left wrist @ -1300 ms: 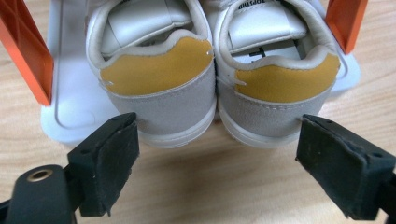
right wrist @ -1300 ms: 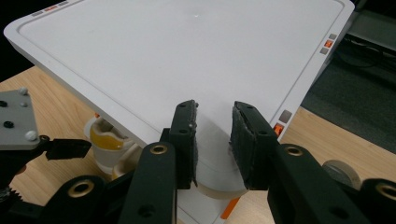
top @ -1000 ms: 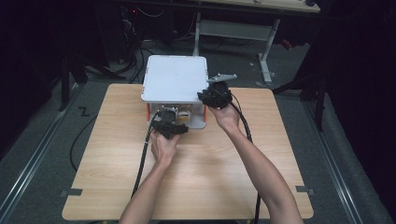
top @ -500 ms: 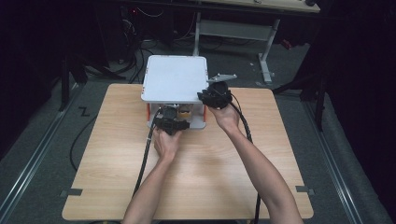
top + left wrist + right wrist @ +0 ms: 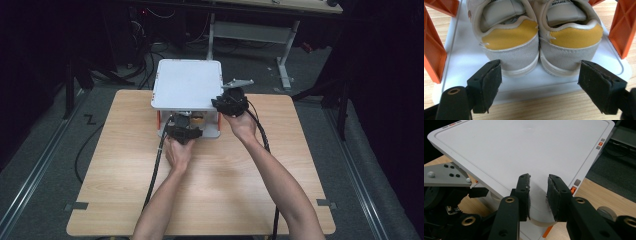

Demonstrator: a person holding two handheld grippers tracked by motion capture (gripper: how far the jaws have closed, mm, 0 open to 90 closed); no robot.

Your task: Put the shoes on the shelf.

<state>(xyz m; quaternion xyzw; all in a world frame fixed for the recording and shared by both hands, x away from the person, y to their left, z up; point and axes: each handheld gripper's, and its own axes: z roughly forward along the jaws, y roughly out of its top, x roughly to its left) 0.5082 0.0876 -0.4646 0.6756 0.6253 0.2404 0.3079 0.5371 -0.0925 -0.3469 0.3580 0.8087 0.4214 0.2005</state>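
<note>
A pair of beige shoes with yellow heel patches, the left shoe [image 5: 509, 47] and the right shoe [image 5: 571, 47], stands heels toward me on the white lower tray [image 5: 461, 62] of a small rack. My left gripper [image 5: 540, 82] is open, its pads [image 5: 490, 82] wide apart just short of both heels; from above it sits at the rack's front [image 5: 184, 131]. My right gripper [image 5: 538, 192] hovers over the near corner of the rack's white top panel [image 5: 524, 147], jaws a narrow gap apart, nothing clearly between them. From above it is at the panel's front right corner [image 5: 232, 100].
Orange supports [image 5: 431, 57] [image 5: 624, 27] flank the shoes and carry the top panel [image 5: 187, 82]. The rack stands at the far middle of the wooden table [image 5: 125, 175]. Black cables [image 5: 155, 170] trail back from both grippers. A desk frame [image 5: 250, 30] stands beyond the table.
My left gripper has moved forward, closer under the rack's front toward the shoes. The right gripper has stayed at the top panel's corner.
</note>
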